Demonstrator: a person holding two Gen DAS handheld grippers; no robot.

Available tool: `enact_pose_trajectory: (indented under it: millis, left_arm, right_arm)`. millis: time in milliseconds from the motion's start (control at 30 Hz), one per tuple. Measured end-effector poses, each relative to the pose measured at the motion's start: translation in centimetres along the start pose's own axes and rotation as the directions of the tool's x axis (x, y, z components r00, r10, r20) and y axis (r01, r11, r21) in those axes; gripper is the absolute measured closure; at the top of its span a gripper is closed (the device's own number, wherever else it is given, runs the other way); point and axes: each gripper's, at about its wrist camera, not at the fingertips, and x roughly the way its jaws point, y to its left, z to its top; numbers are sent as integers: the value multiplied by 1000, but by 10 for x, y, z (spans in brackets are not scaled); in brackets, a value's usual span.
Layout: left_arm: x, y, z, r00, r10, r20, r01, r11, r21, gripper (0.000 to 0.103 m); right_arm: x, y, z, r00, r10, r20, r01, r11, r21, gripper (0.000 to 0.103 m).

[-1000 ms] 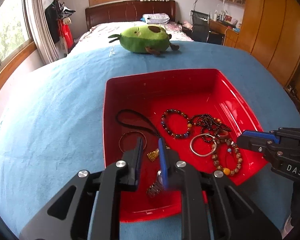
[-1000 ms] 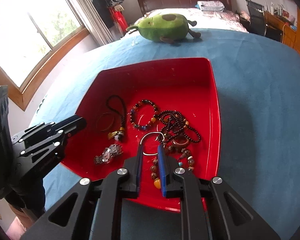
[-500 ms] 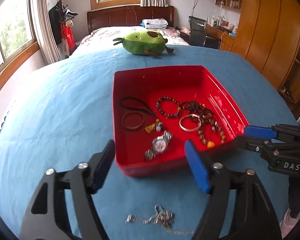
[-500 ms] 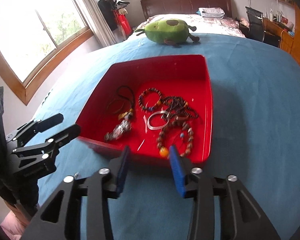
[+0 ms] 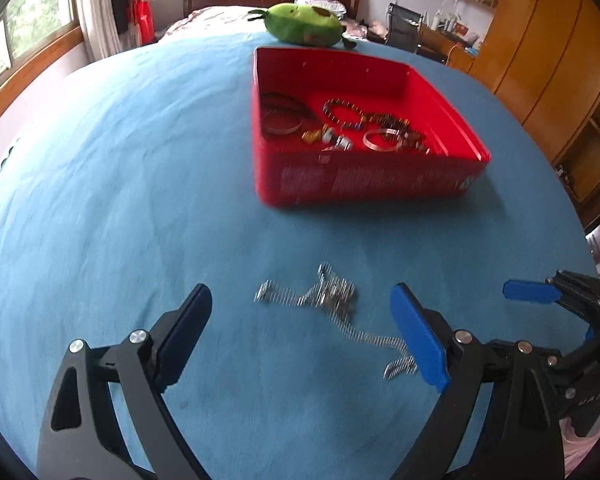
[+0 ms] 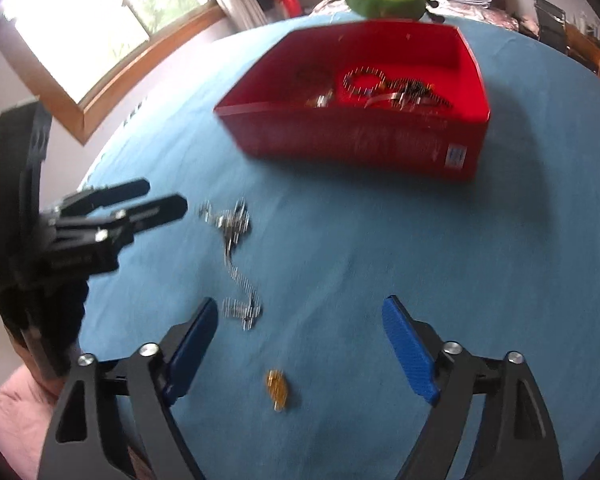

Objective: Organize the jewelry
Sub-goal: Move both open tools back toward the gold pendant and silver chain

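My left claw (image 5: 300, 320) stands wide, its jaws having just been opening, with nothing pressed between the pads. The silver chain (image 5: 332, 304) lies loose on the blue desk (image 5: 120, 200) just ahead of it and between its fingers, one end trailing toward the right finger (image 5: 418, 340).

My right claw (image 6: 300, 344) is also wide, jaws just opened, and grips nothing. A small gold charm (image 6: 277, 390) lies on the desk between its fingers, close in. The chain sits just off its left finger (image 6: 192, 348) and runs on toward my left claw.

Farther ahead of both claws stands the red tray (image 5: 360, 188), well apart from the chain. Bracelets (image 5: 342, 114), a bangle (image 5: 380, 140) and beads lie inside; blur hides the detail. Beyond the tray rests a green plush (image 5: 304, 24).
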Motion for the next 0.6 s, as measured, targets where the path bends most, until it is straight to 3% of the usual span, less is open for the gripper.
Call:
enact_pose_trajectory:
  millis: [333,600]
  left_arm:
    - [-22,1,-48,1000,22,16,-21,999,-35,13]
    - [-24,6,-65,1000,15,12,-14,998,-66,13]
  right_arm:
    - [13,18,-42,998,-17,-64,15,1000,-24,54]
    - [28,30,-47,995,-58,-78,54,997,-57,60]
